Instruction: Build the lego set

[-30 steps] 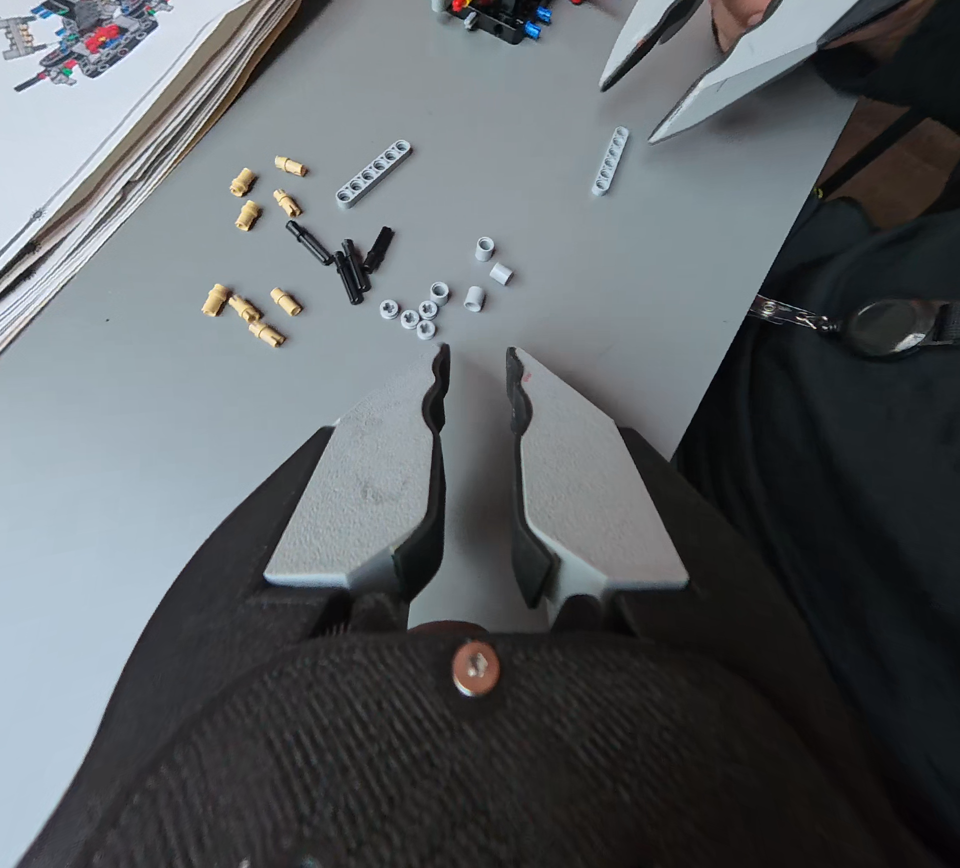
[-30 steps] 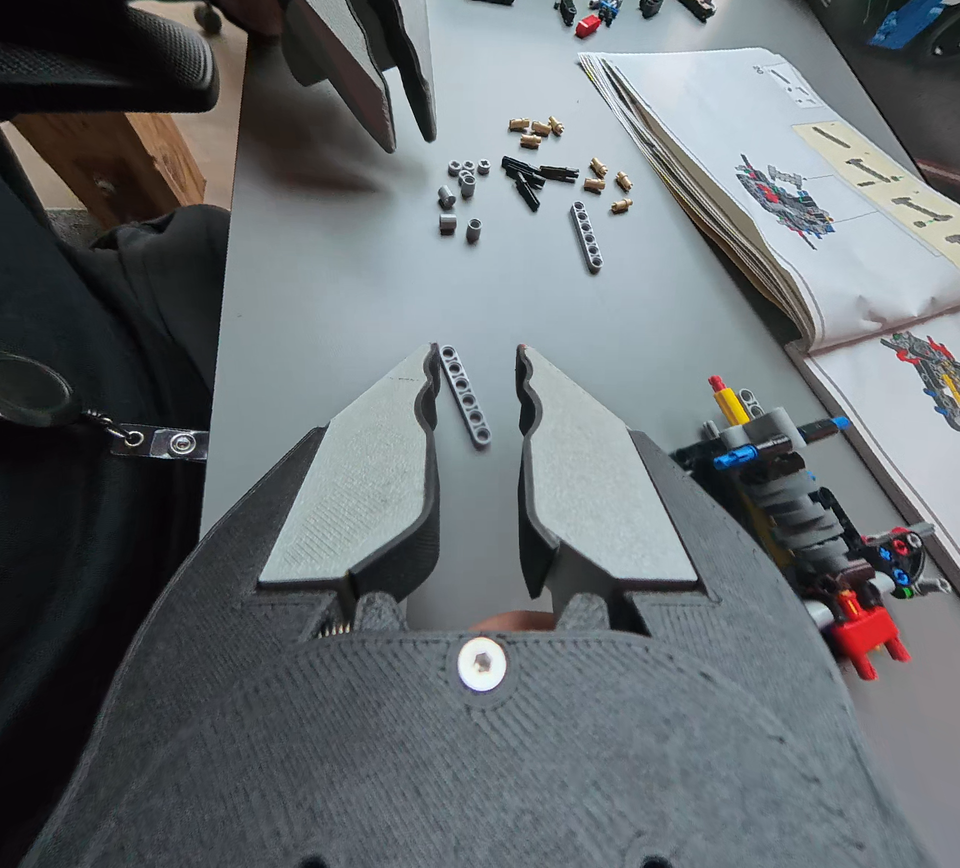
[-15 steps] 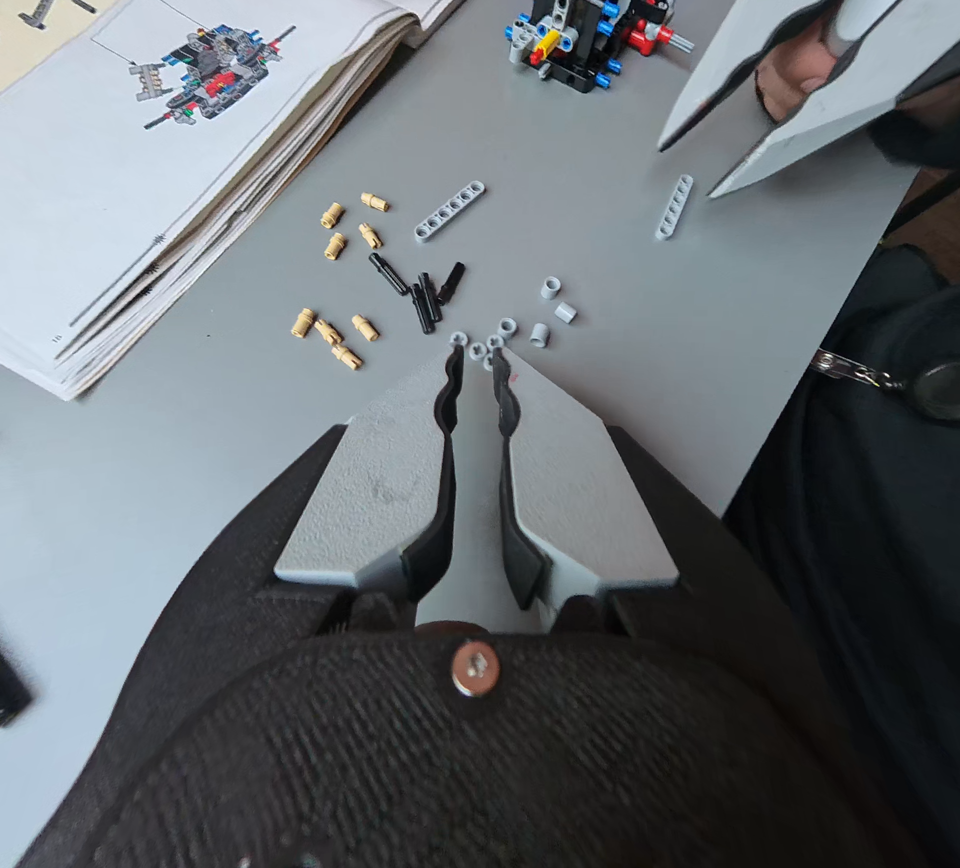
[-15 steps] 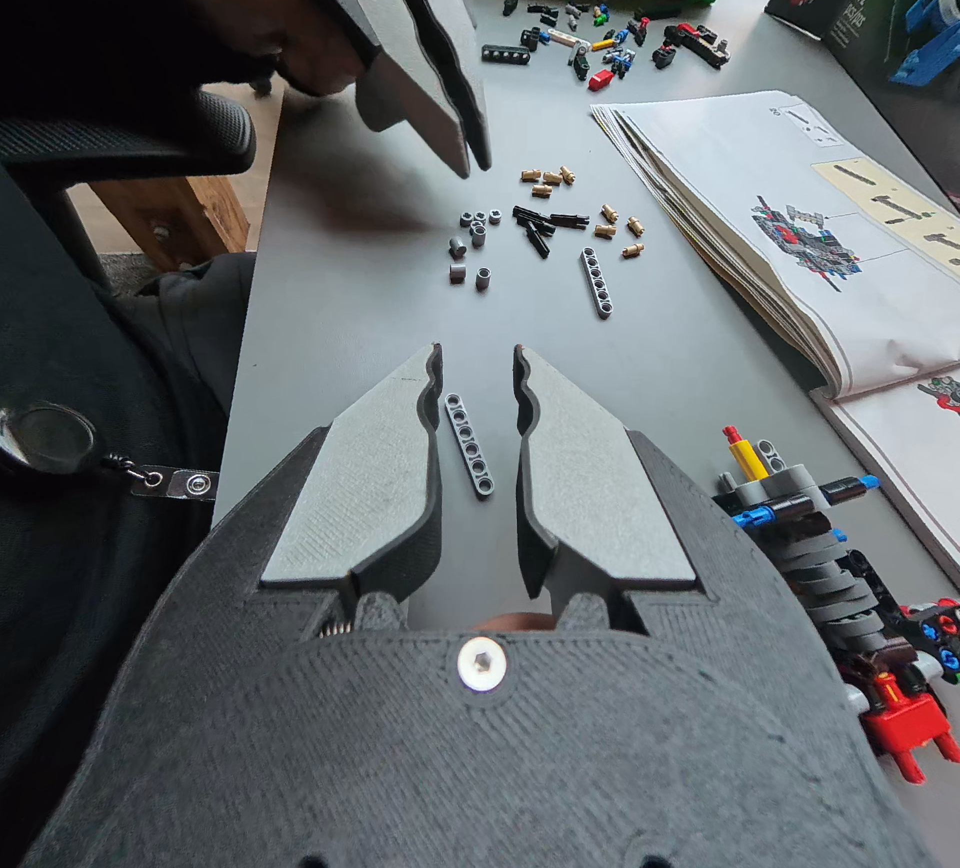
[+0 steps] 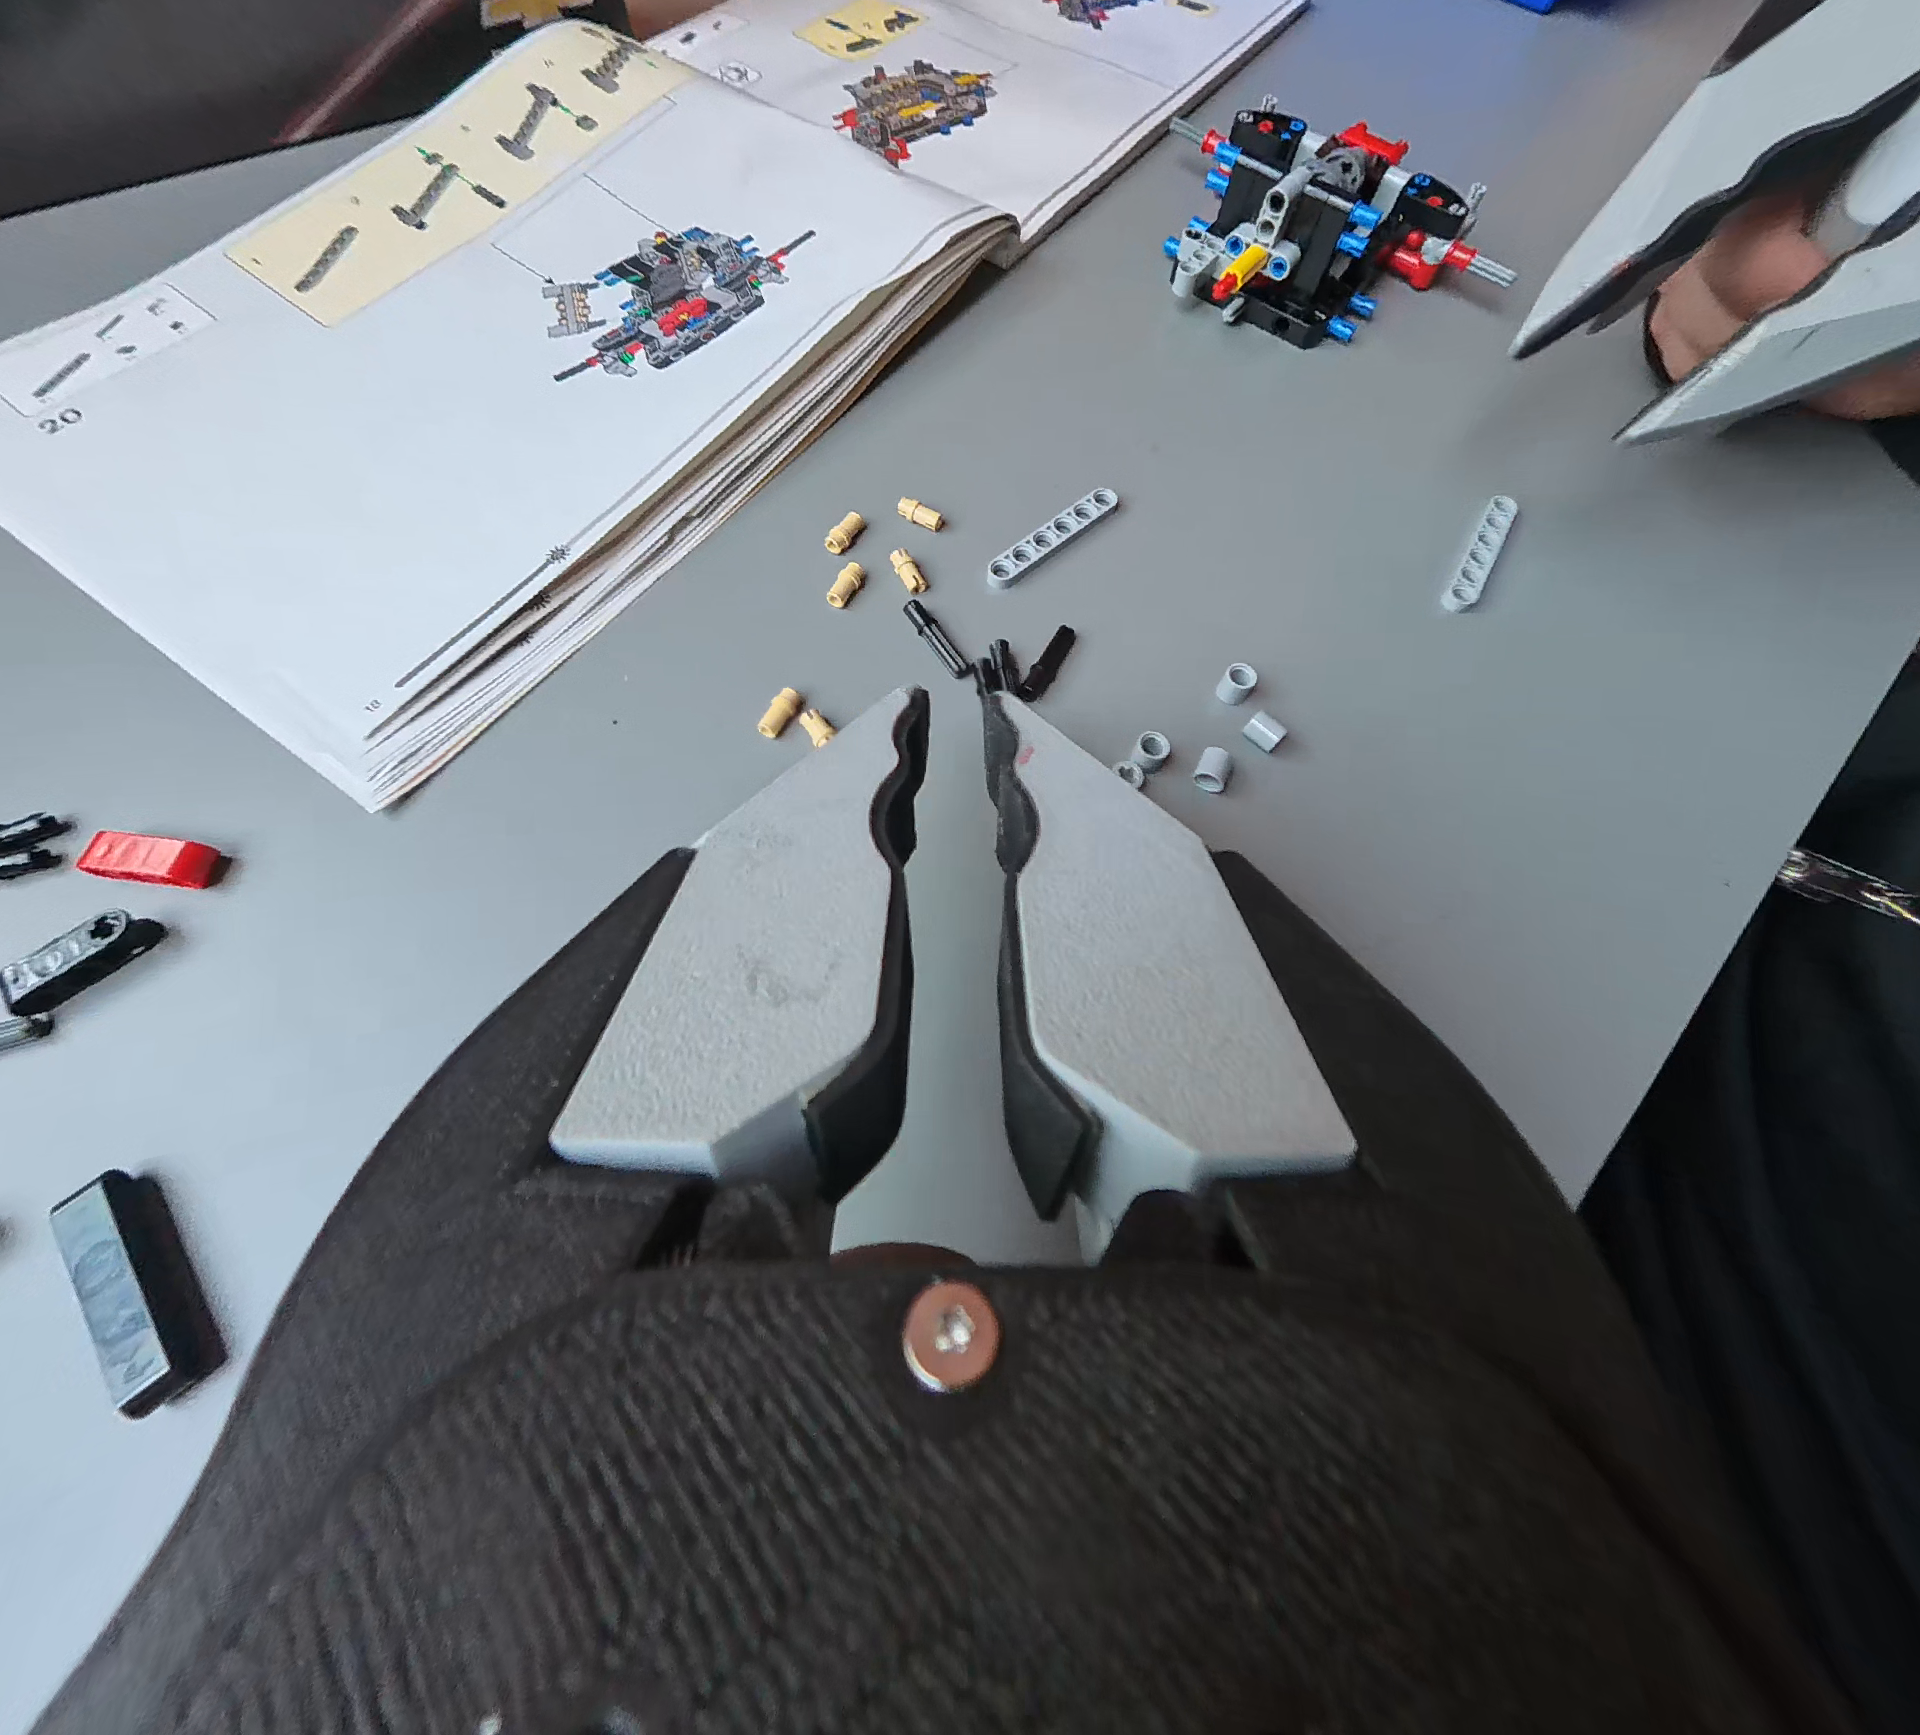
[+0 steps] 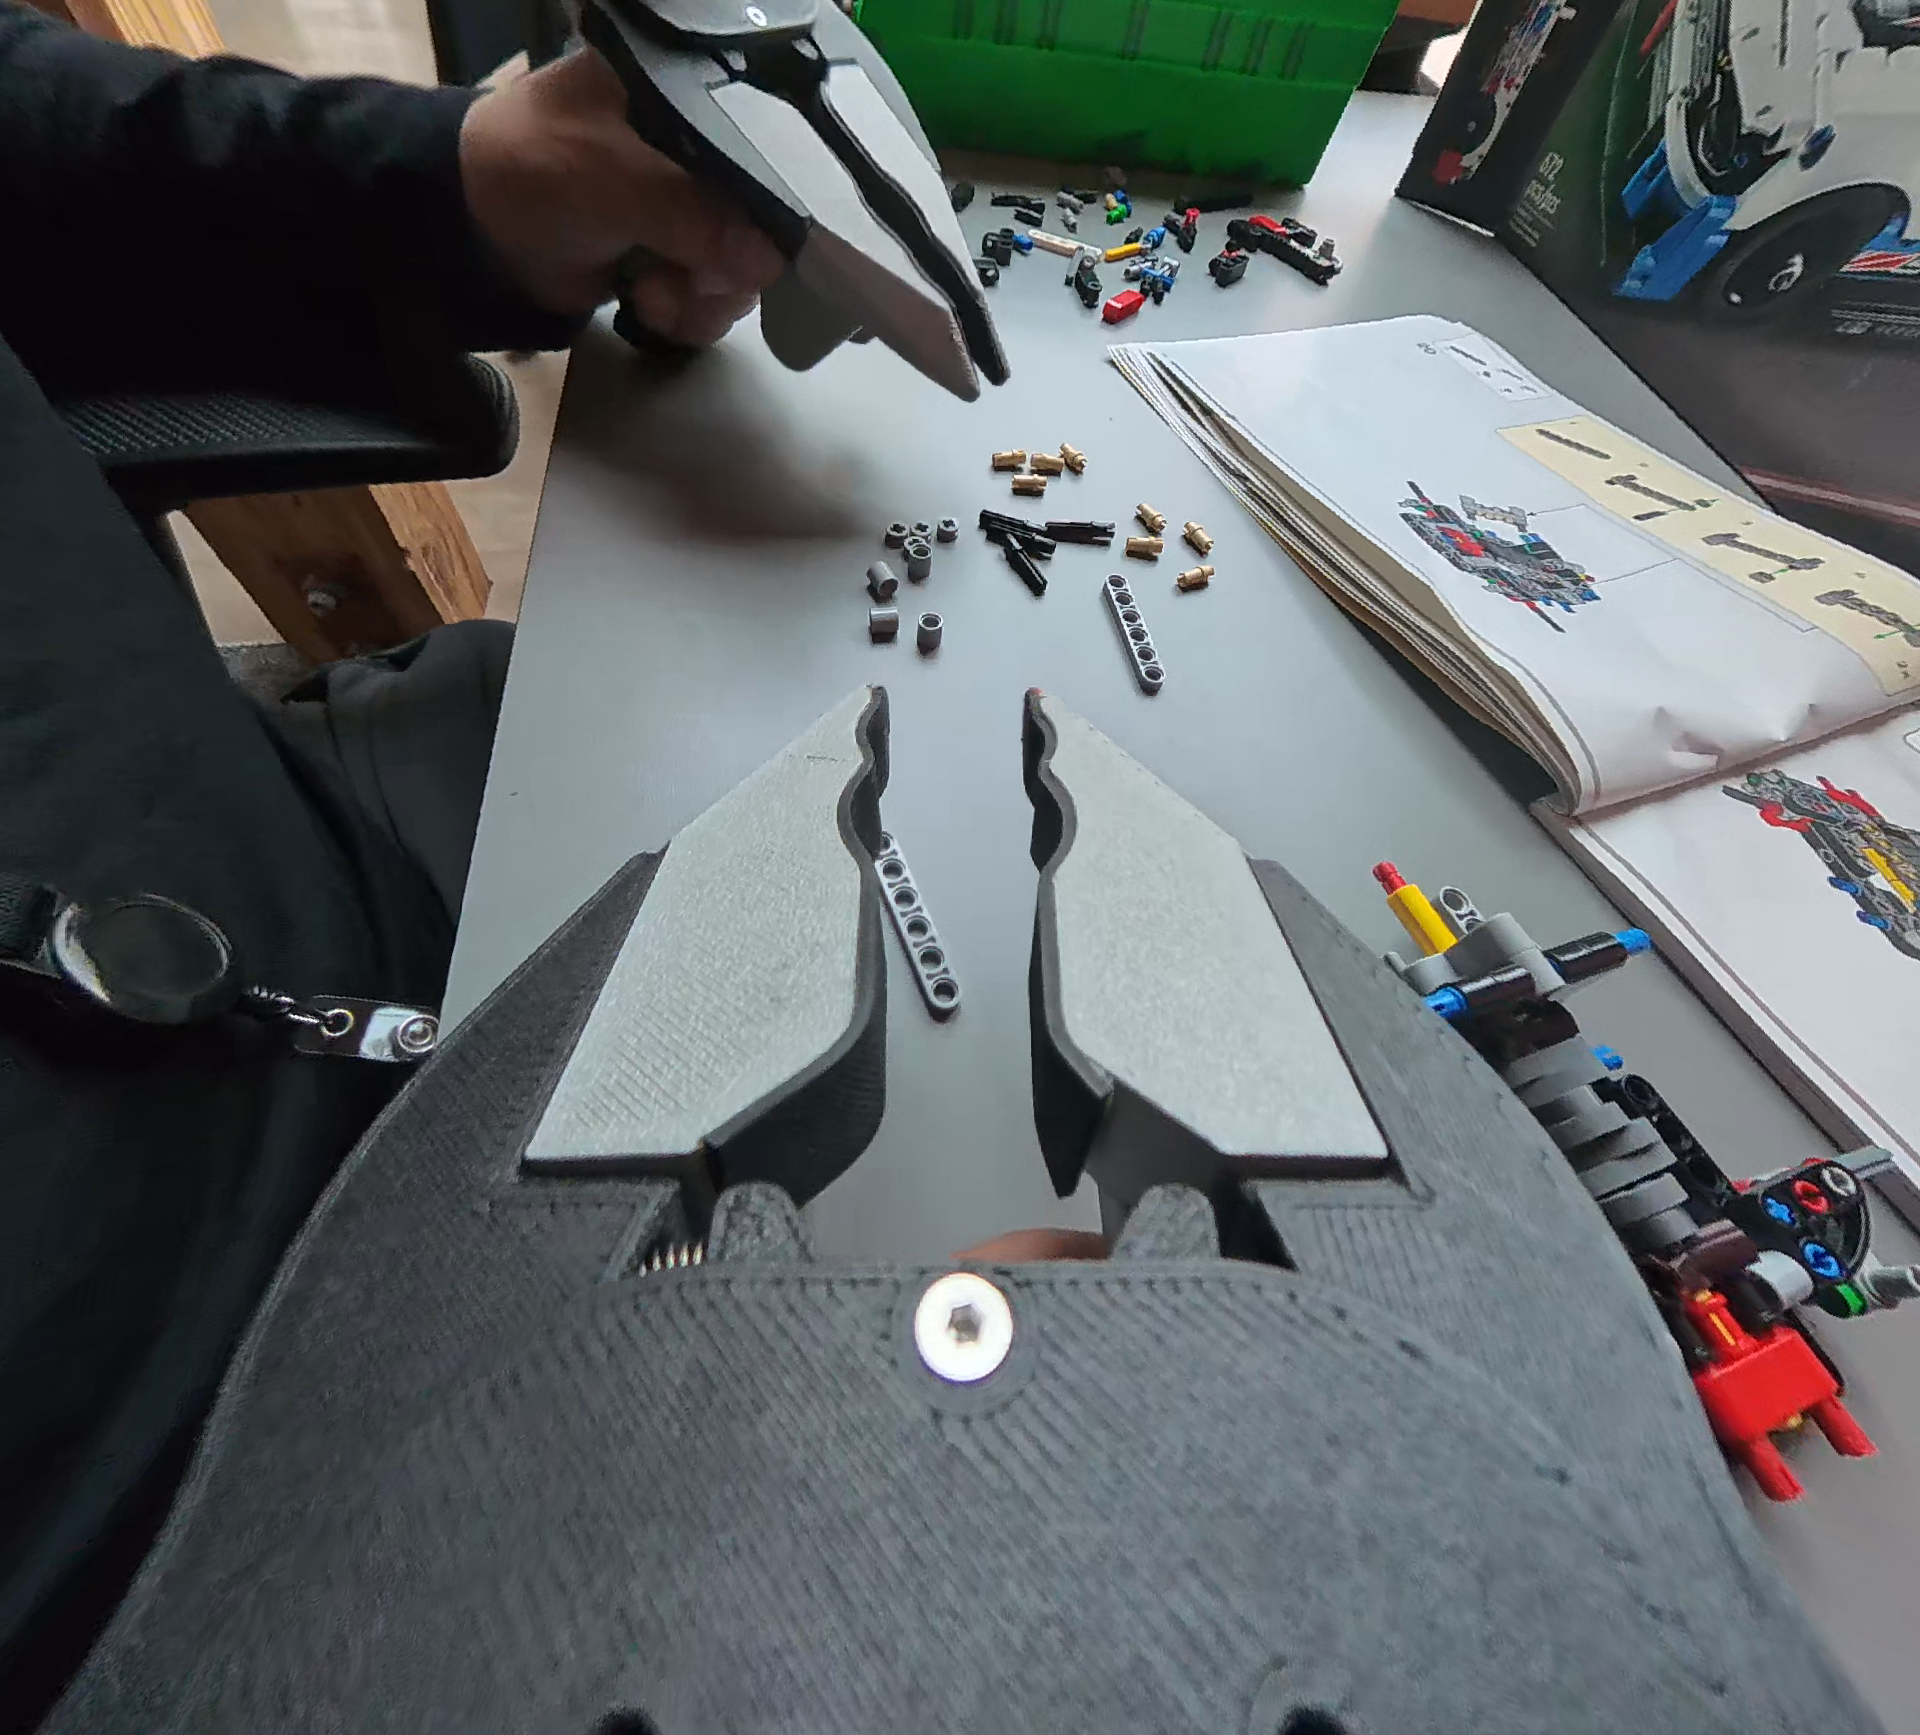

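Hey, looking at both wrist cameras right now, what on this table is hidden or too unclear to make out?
- Small tan connector pins: left wrist view, part of the group hidden behind the left gripper fingers.
- Grey seven-hole beam: right wrist view, far end hidden by the right gripper finger.
- Part-built black, red and blue model: right wrist view, covered by the gripper body.
- Loose mixed-colour small parts: right wrist view, too small to identify.

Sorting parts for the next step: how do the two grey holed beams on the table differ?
The near beam lies alone beneath the open right gripper; the far beam lies beside the black pins and tan connectors, with no gripper over it. Their angles differ in the left wrist view. Both lie flat, grey, seemingly alike.
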The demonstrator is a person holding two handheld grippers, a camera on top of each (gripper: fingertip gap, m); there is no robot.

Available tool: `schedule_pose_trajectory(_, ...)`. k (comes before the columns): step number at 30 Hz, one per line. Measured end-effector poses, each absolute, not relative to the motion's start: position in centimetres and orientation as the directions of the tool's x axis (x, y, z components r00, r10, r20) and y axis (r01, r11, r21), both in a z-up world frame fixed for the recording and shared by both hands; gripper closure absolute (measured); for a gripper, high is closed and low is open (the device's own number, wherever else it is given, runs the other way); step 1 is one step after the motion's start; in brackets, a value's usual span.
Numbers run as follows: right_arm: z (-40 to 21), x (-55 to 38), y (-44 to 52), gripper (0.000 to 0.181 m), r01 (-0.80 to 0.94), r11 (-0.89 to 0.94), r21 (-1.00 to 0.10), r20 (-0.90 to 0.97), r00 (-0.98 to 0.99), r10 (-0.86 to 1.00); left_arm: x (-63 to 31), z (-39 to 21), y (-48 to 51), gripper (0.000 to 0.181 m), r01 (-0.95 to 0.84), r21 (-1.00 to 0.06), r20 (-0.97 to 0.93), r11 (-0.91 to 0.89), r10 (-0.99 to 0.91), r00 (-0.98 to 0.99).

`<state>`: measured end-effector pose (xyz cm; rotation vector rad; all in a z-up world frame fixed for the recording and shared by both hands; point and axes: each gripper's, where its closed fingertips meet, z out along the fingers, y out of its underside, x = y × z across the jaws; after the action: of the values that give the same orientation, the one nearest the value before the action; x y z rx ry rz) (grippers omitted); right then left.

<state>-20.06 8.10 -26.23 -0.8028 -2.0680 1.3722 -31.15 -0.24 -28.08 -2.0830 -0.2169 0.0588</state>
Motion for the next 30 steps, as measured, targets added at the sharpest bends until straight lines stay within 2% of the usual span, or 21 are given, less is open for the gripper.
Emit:
schedule_pose_trajectory(8, -25.6, -20.3, 8.5, 0.159, 0.168, 0.270, -0.948, 0.091, -0.672, 0.735, -30.5, -28.6, 0.0, 0.172, 0.075, -0.850, -0.001, -0.522, 0.143, 0.990)
schedule_pose_trajectory(30, -24.9, -20.8, 8.8, 0.157, 0.151, 0.224, -0.963, 0.070, -0.662, 0.746, -29.7, -28.8, 0.3, 0.168, 0.071, -0.841, 0.034, -0.537, 0.080, 0.996)
